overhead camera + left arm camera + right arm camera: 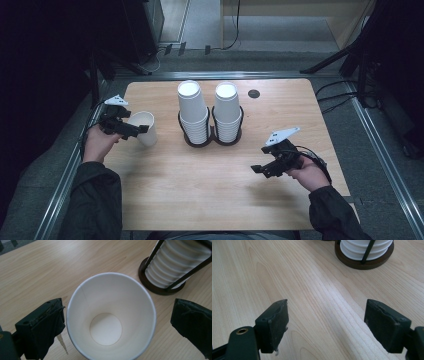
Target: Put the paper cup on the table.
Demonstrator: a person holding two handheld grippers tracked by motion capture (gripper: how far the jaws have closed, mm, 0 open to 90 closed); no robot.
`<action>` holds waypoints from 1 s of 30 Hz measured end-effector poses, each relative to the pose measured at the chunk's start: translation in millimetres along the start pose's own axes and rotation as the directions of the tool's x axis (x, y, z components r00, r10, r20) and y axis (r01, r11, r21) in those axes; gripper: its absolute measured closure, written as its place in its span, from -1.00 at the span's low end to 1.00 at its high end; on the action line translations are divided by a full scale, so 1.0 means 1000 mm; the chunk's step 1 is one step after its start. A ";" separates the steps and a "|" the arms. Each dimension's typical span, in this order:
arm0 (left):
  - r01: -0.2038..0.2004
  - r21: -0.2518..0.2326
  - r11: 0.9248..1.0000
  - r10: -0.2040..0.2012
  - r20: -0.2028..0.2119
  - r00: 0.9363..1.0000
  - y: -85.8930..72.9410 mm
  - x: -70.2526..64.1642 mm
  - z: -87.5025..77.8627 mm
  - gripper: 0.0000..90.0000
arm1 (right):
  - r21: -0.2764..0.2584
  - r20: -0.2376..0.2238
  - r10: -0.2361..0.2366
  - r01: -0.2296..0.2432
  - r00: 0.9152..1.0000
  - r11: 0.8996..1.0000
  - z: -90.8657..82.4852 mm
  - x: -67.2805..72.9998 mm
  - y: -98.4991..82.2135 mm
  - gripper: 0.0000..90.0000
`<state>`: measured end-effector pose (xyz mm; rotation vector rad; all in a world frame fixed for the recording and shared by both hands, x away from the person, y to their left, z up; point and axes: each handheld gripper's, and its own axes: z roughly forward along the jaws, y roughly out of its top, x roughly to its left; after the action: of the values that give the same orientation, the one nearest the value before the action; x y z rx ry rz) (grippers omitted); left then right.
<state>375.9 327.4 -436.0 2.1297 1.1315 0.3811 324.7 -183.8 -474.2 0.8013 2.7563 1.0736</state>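
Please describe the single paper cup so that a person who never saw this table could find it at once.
On the wooden table, look left of the two cup stacks in their black holders. The single paper cup stands there between the left hand-held gripper jaws. Unlike the stacked, upside-down cups, it is alone, mouth up and empty.

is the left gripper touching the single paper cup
Apart on one side: the left gripper view shows table between the cup and one jaw of the left gripper; the other jaw's contact is unclear.
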 end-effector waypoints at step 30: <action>-0.128 0.018 0.992 0.125 0.096 0.987 0.025 -0.084 0.003 -1.00 | -0.002 -0.023 -0.032 0.032 0.999 0.999 0.007 0.000 0.011 -0.55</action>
<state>344.8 247.7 -416.0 2.2229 0.9547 0.3215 331.3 -173.3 -472.2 0.7471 2.7766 1.0854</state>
